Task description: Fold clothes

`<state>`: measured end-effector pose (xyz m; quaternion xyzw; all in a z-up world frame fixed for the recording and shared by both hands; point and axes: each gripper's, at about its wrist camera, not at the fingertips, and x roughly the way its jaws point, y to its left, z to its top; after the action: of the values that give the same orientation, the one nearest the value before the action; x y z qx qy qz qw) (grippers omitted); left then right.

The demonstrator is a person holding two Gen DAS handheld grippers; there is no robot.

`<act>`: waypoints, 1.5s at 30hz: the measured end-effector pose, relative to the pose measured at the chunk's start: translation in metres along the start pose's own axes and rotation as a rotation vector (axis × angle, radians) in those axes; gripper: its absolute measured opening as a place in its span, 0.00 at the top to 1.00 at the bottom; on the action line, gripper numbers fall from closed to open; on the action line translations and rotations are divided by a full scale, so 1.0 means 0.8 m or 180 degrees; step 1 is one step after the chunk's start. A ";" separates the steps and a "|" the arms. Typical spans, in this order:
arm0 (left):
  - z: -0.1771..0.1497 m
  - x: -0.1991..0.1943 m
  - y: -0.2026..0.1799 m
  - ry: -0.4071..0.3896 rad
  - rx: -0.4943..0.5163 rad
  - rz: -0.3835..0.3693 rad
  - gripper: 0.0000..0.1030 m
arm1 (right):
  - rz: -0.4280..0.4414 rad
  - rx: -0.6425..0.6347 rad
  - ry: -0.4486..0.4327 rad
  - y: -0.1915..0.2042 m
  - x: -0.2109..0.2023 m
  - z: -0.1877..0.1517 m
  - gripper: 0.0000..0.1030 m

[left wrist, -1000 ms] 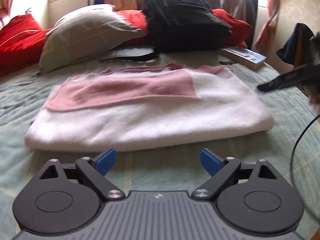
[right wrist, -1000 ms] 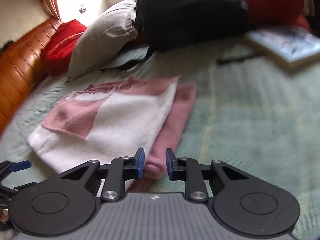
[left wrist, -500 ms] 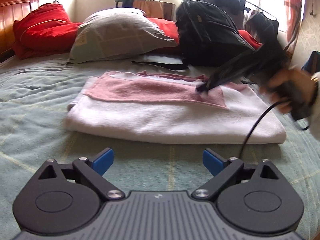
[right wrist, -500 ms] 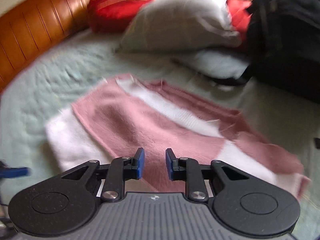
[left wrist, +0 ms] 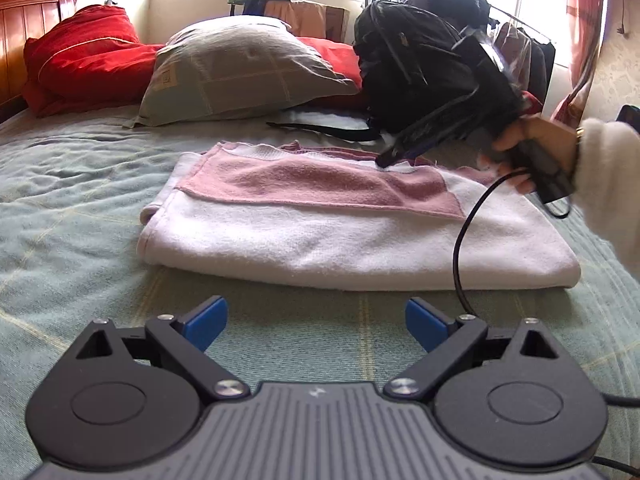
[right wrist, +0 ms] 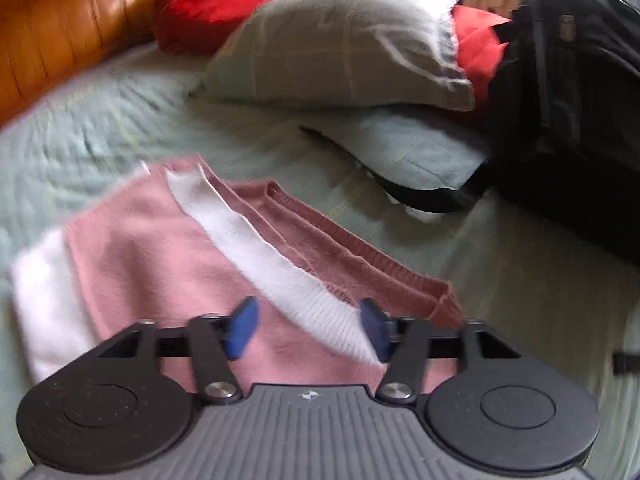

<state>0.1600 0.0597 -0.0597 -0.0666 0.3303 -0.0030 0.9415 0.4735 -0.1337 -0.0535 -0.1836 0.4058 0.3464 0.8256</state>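
Jaws wide on the left gripper [left wrist: 316,324], nothing between them, low over the green bedspread [left wrist: 80,200] just short of the folded sweater [left wrist: 340,232]. The right gripper [right wrist: 308,330] has just been opening its jaws over the sweater's far edge, gripping nothing. The sweater lies flat mid-bed, white with a pink panel.

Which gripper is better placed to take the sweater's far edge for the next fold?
Right. The right gripper hangs open directly over the sweater at its far edge, jaws just opened, gripping nothing. The left gripper sits open over bare blanket, short of the near edge.
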 end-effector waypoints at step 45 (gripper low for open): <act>0.011 -0.020 0.011 -0.0034 0.0159 0.0181 0.07 | 0.0287 -0.0136 -0.0040 0.089 0.017 0.013 0.73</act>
<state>0.1529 0.0704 -0.0439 -0.0337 0.3268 0.0158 0.9444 0.4336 -0.0724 -0.0597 -0.1805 0.4010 0.3930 0.8076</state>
